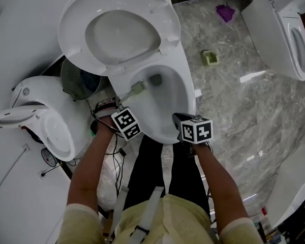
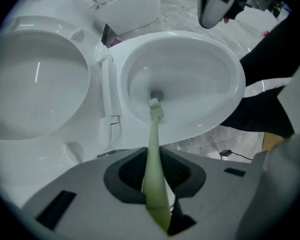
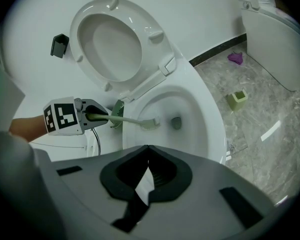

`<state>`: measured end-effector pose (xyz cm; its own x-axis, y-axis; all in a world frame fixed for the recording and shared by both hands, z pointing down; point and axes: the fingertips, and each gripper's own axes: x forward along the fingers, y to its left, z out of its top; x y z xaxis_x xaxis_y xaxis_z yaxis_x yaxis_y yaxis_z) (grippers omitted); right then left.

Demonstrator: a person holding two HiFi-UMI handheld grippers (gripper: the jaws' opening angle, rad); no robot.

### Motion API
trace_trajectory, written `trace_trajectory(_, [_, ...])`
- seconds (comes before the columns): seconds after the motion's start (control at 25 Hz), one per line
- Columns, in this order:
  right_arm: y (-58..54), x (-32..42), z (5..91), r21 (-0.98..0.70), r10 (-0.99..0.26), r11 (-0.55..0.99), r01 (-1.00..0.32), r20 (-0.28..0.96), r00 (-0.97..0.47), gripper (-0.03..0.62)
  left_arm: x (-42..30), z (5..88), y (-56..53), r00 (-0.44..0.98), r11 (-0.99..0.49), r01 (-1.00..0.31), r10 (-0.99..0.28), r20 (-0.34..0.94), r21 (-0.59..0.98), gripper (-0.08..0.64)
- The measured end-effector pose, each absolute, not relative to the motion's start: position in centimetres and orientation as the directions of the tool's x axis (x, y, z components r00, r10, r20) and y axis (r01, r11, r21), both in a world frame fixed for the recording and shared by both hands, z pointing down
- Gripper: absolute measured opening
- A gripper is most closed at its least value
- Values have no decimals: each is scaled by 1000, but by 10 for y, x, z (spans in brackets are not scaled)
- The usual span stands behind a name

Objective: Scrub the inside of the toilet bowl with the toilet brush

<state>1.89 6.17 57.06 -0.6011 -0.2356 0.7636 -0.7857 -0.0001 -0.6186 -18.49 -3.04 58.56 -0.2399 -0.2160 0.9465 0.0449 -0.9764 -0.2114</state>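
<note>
A white toilet bowl point(image 1: 188, 98) stands open, its seat and lid point(image 1: 119, 29) tipped up behind it. My left gripper point(image 1: 120, 107) is shut on the handle of a pale green toilet brush point(image 2: 154, 169). In the head view the brush head point(image 1: 139, 88) is inside the bowl's left wall, near the drain point(image 1: 155, 79). In the left gripper view the brush head point(image 2: 156, 109) lies just below the drain. My right gripper point(image 1: 179, 119) hovers over the bowl's front right rim. Its jaws are shut on nothing point(image 3: 148, 148). From there I see the left gripper point(image 3: 97, 115) and the brush point(image 3: 135, 120).
Another toilet point(image 1: 46, 123) stands at the left and a third point(image 1: 284, 34) at the upper right. A small green container point(image 1: 209, 58) and a purple object point(image 1: 225, 11) lie on the marble floor. A dark round fan-like thing point(image 1: 79, 80) and cables point(image 1: 114, 159) sit left of the bowl.
</note>
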Motion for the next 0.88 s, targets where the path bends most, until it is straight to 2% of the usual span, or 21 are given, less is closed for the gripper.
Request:
trace_trajectory(0.36, [58, 44, 536, -628, -309, -27, -777, 745, -591, 15, -166, 546, -34, -159, -967, -30, -245, 956, -253, 83])
trace_trajectory(0.88, [61, 53, 459, -624, -360, 69, -778, 712, -603, 15, -150, 454, -3, -49, -938, -168, -298, 953, -302, 83])
